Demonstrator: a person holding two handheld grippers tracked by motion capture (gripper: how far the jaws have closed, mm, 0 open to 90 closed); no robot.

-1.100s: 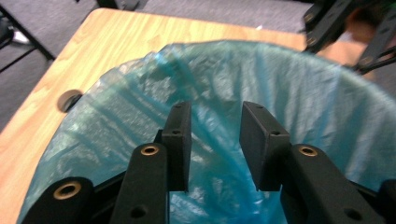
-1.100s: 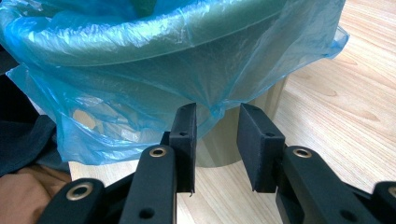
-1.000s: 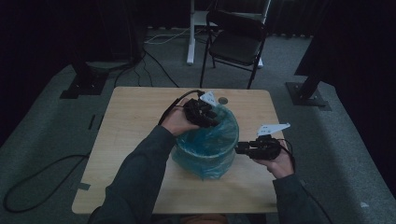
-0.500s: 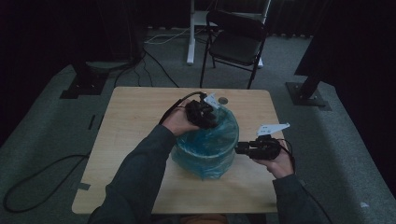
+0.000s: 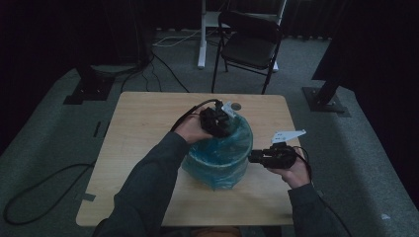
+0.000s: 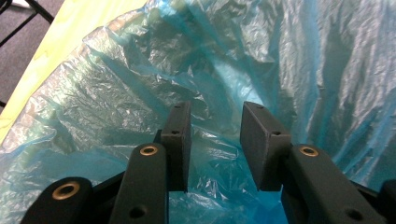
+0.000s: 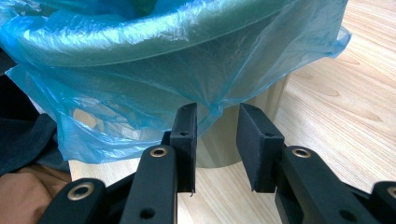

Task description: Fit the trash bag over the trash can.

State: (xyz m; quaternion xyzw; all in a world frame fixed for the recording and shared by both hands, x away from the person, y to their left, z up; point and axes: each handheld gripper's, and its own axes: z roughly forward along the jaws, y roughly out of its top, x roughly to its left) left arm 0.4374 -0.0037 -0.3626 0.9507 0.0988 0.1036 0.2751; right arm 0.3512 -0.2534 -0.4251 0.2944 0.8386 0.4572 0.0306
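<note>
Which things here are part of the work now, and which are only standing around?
In use:
blue plastic bag
bin the bag lines
left gripper, inside the bag
right gripper, at the bag's hanging edge

Standing around:
folding chair
white post
floor cables

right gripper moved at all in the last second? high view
No. The right gripper sits at the same spot beside the blue-bag-lined bin, just inside the table's right edge, as in both earlier frames.

Translucent blue bag (image 5: 220, 153), pale wood-grain table (image 5: 143, 128), black tongs (image 7: 215, 140)
</note>
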